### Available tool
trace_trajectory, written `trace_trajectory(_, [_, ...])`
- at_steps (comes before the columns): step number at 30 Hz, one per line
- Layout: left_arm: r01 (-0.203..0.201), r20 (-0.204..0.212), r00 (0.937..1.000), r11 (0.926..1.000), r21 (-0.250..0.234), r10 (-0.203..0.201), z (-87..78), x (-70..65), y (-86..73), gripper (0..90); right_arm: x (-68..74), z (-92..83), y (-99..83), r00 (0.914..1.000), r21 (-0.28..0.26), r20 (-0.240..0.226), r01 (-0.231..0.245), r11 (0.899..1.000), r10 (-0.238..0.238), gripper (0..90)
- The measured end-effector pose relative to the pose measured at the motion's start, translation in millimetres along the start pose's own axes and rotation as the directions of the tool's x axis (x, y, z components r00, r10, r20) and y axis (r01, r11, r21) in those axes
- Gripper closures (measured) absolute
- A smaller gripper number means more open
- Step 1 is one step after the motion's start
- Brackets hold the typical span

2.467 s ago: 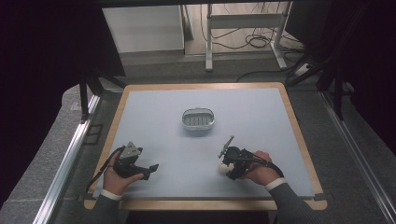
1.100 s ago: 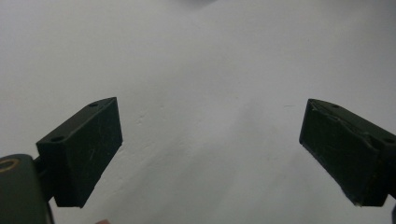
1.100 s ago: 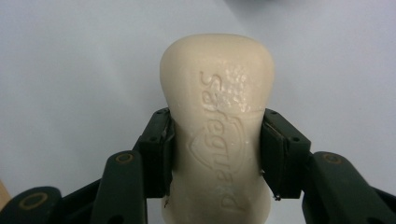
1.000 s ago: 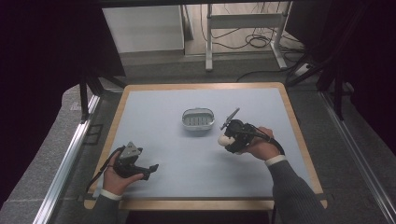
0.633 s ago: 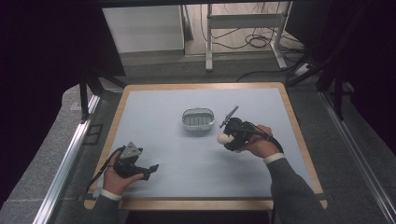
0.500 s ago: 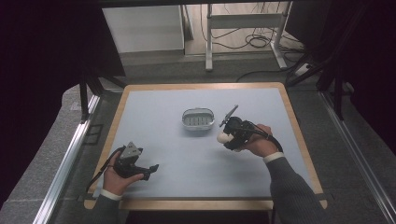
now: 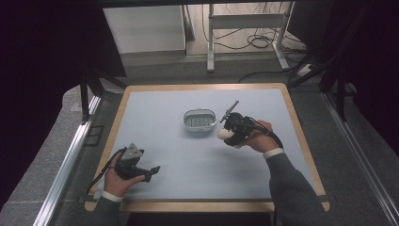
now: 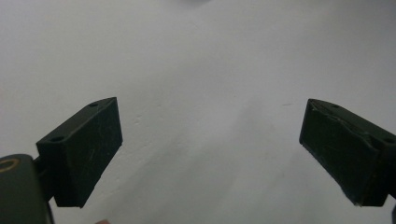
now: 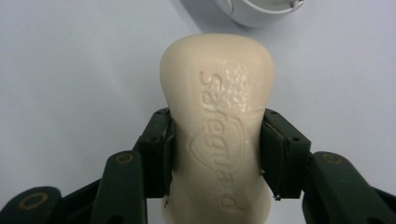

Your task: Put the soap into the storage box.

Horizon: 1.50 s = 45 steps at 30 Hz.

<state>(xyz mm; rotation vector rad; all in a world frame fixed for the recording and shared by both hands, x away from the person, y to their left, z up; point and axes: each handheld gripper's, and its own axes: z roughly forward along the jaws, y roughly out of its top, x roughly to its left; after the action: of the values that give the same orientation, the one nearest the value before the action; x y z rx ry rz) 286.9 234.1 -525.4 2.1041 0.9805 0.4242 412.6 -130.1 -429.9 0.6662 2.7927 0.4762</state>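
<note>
We see two hand-held grippers, one per hand. Right hand [image 7: 256,136] comes in from lower right, forearm angled up-left across the table [image 7: 291,113], sleeve dark with a white cuff. Right gripper [image 7: 225,134] points left and down, just right of the soap dish [image 7: 199,119]. In the right gripper view its jaws are clamped on the sides of one cream soap bar [image 9: 217,121], embossed lettering facing us, bar sticking out forward past the pads; the dish rim sits just beyond its tip at top. The bar looks held above the mat, not in the dish.

Left hand [image 7: 120,176] rests low near the front-left corner, left gripper [image 7: 153,169] pointing right, level with the mat. Its jaws stand wide apart, nothing between them.

Count: one soap bar, one dish, two grippers, two hands.
</note>
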Motion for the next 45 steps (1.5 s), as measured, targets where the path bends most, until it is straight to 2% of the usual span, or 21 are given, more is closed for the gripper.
trace_trajectory(14, [0.002, -0.001, 1.0, 1.0, -0.006, -0.002, -1.0, 0.2, 0.0, 6.3, -10.3, 4.5, 10.6, 0.9999, 0.007, 0.001, 0.014, 1.0, -0.014, 49.6])
trace_trajectory(28, [0.003, -0.001, 1.0, 1.0, -0.005, -0.003, -0.2, 0.4, -0.4, 6.3, -16.2, 1.6, 19.0, 0.9996, -0.01, 0.011, 0.026, 1.0, -0.026, 49.6])
trace_trajectory(45, [0.004, 0.0, 1.0, 1.0, -0.007, -0.004, -0.2, 1.0, -1.0, 6.3, -19.1, 7.6, 34.2, 0.9987, -0.009, 0.006, 0.051, 0.999, -0.051, 49.6])
